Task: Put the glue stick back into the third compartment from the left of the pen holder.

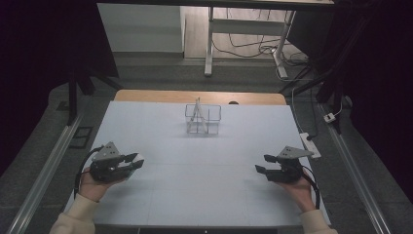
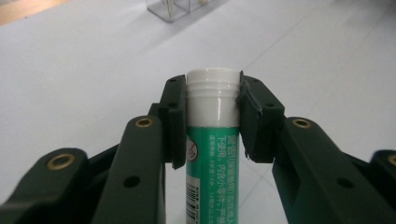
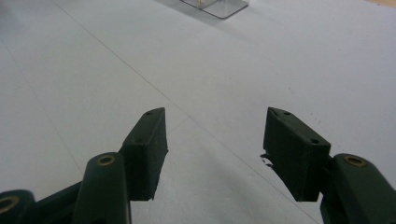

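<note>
White plastic forms the cap of a glue stick (image 2: 212,116), whose green label with printed characters is seen below the cap in the left gripper view. It is clamped between the fingers (image 2: 175,119) of the left gripper (image 1: 130,162), the two pads being pressed against the cap's sides, with the tube's cap end pointing forward beyond the fingertips. In the high view the glue stick (image 1: 138,159) is seen as a pale tip at the front of that gripper, which is held just above the left part of the white worktop (image 1: 204,185) by a hand (image 1: 92,187) in a pale sleeve. The right gripper (image 1: 263,165) is held over the right part of the worktop, well apart from the left one; its fingers (image 3: 144,144) are spread wide with nothing between them, only bare worktop being seen through the gap. A clear compartmented holder (image 1: 202,118) stands near the far edge of the worktop, roughly midway between the two grippers, with a pale slender item leaning in its left section.
</note>
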### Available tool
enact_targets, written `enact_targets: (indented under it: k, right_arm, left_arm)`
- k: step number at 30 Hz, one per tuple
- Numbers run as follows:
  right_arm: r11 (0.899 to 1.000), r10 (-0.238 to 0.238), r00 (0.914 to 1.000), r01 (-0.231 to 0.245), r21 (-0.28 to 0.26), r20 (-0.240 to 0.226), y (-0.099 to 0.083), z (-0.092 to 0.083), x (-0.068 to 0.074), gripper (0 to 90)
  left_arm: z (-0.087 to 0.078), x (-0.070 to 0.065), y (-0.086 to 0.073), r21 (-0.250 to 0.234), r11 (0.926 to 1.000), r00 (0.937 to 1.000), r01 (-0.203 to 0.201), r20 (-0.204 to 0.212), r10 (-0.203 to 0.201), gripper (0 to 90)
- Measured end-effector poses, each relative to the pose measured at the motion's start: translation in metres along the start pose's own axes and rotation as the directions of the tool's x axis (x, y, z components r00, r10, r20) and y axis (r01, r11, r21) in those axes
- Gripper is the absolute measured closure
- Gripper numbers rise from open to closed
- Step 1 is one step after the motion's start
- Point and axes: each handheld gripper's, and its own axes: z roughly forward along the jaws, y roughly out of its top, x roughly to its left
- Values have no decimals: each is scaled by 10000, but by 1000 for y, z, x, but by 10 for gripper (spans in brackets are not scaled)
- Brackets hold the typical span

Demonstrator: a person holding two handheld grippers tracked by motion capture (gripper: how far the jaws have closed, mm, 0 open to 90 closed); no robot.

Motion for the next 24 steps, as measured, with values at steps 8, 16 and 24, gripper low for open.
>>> enact_targets:
  k: [8, 16, 24]
  right_arm:
    - [9999, 13, 10000, -13, -129, -22, 0, -1, -1, 389]
    - [9999, -1, 10000, 1, -118, 3, 0, -1, -1, 389]
    - [10000, -32, 10000, 32, -89, 13, 0, 0, 0, 389]
  left_arm:
    - [1, 2, 4, -584, 9977, 9994, 345, -16, -347, 648]
    - [7, 2, 11, -971, 9938, 9985, 543, 74, -538, 648]
    - [12, 0, 23, -1390, 9884, 9981, 614, 156, -598, 647]
